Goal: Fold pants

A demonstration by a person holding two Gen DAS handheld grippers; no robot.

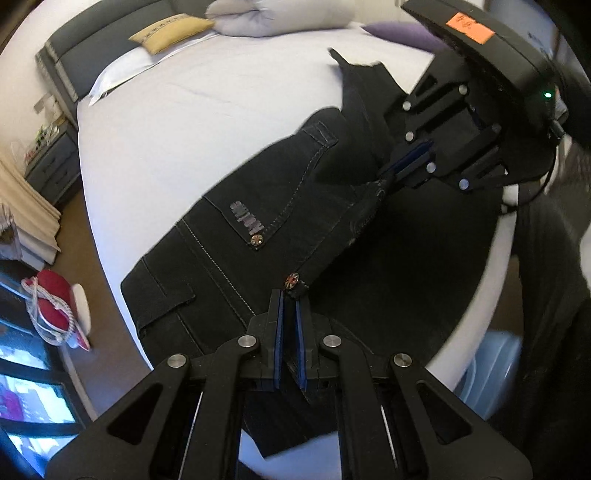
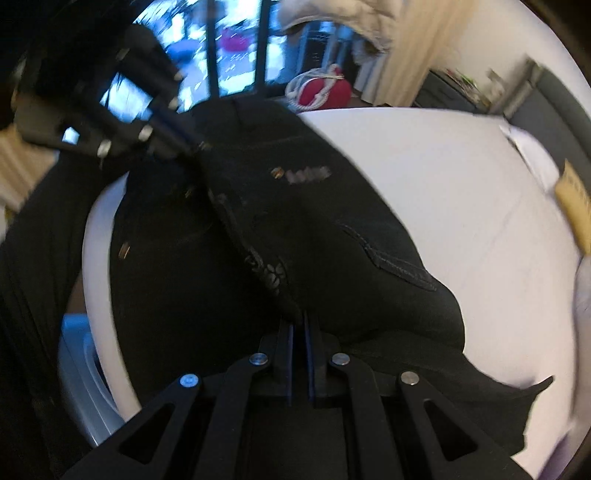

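- Pants (image 1: pixel 236 236), black denim, lie on the white bed (image 1: pixel 192 122) with the waist end lifted toward both tools; the legs run away from the left hand-held gripper (image 1: pixel 289 295), up and to the right across the sheet, so that is the long axis.
- Left hand-held gripper is clamped on the waistband corner just by the metal button (image 1: pixel 291 279); fabric sits between its blue pads.
- Right hand-held gripper (image 2: pixel 298 322) is likewise pinched shut on a bunched bit of the waistband; from the left tool it sits ahead and to the right, near but apart.
- Between the two grips the waistband hangs slack and folded, not taut. The right wrist view is blurred, so the exact seam it holds cannot be told.
- Judged step: carrying the waist over to lay one half on the other, or to square the garment on the bed.
- Each tool is at its own corner, so neither is nearer.
- Room: open sheet lies beyond and to the left of the left tool; pillows (image 1: pixel 258 18) sit well away at the headboard. The bed edge curves close below both tools, so cloth could slide off there.
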